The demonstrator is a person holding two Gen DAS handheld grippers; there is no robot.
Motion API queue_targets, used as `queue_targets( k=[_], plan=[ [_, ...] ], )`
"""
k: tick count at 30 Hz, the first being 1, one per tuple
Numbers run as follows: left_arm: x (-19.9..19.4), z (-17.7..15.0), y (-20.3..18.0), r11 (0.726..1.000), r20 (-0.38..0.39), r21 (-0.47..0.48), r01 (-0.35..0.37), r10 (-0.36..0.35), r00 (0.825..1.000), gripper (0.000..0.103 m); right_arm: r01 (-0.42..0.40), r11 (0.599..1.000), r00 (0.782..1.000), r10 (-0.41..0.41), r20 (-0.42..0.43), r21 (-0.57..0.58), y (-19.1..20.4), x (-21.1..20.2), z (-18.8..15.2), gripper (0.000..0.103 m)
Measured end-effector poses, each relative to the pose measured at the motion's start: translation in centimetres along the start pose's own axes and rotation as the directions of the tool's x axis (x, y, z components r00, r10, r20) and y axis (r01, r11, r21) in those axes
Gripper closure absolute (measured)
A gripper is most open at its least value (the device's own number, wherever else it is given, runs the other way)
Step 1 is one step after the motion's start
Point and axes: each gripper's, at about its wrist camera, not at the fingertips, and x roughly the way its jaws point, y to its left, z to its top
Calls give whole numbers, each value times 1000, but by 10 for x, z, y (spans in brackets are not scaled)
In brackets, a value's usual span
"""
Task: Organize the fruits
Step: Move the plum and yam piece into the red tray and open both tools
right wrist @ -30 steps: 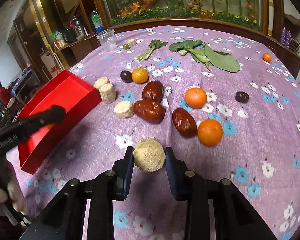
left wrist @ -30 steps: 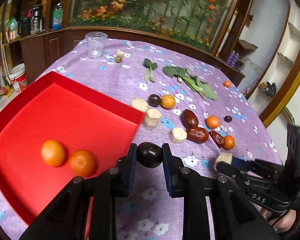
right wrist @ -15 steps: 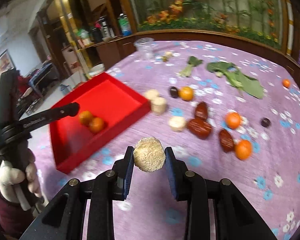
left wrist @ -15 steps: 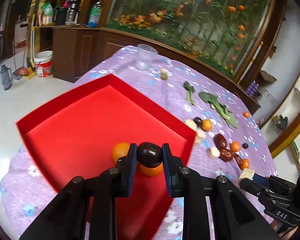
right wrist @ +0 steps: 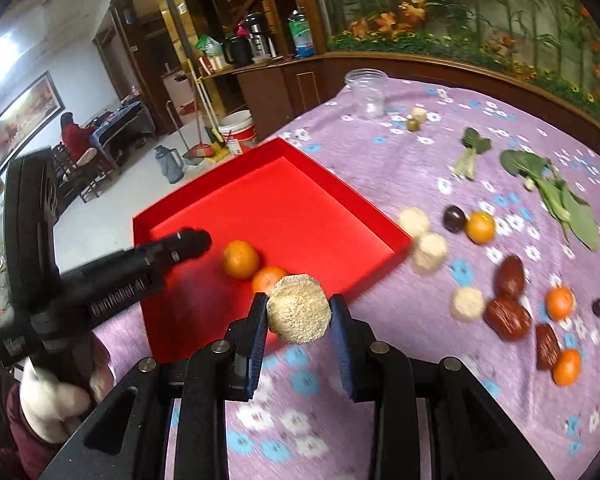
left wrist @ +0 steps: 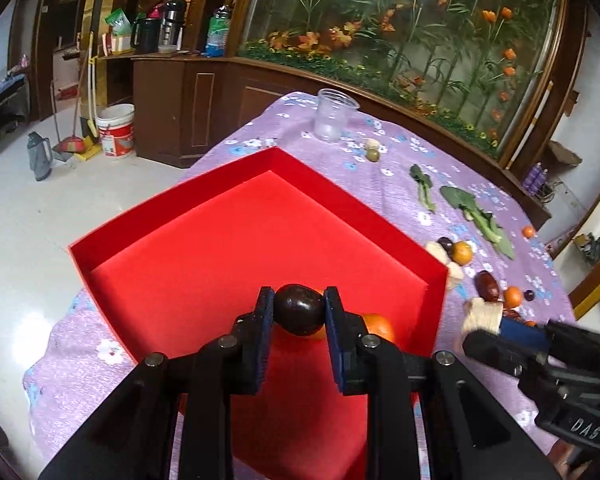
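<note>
My left gripper (left wrist: 299, 311) is shut on a dark plum (left wrist: 299, 309) and holds it above the near part of the red tray (left wrist: 228, 216). Two oranges (right wrist: 241, 259) lie in the tray; in the left wrist view one orange (left wrist: 378, 326) shows behind the plum. My right gripper (right wrist: 299, 314) is shut on a beige round chunk (right wrist: 299, 309), held above the tray's near right edge (right wrist: 364, 280). The left gripper's arm (right wrist: 112, 276) reaches over the tray in the right wrist view. Loose oranges (right wrist: 480, 227), red dates (right wrist: 507, 318) and beige chunks (right wrist: 428, 250) lie on the purple cloth.
A clear plastic cup (left wrist: 334, 120) stands at the table's far side. Green leaves (right wrist: 560, 196) lie at the far right. A small dark plum (right wrist: 454, 218) sits beside an orange. The table's left edge drops to the floor, where a bucket (left wrist: 116, 130) stands.
Both grippers have risen and swung left from the fruit pile toward the red tray. The left gripper with the plum is now over the tray; the right one nears its edge.
</note>
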Motion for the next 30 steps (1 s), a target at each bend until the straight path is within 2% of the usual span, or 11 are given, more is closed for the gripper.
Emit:
queue_targets(
  k=[9, 25, 28, 30],
  plan=[
    [1, 1, 7, 999, 6, 11, -52, 52, 999, 79, 5, 1000, 998, -6, -55, -9, 8, 49, 21, 69],
    [10, 3, 26, 996, -26, -37, -82, 81, 996, 78, 6, 999, 995, -3, -96, 31, 4, 85, 35, 69],
    [11, 4, 28, 996, -29, -48, -80, 79, 996, 73, 2, 999, 996, 1, -91, 34, 4, 87, 38, 69],
    [10, 5, 31, 995, -27, -65, -81, 79, 996, 53, -7, 999, 996, 11, -84, 43, 3, 86, 40, 69]
  ],
)
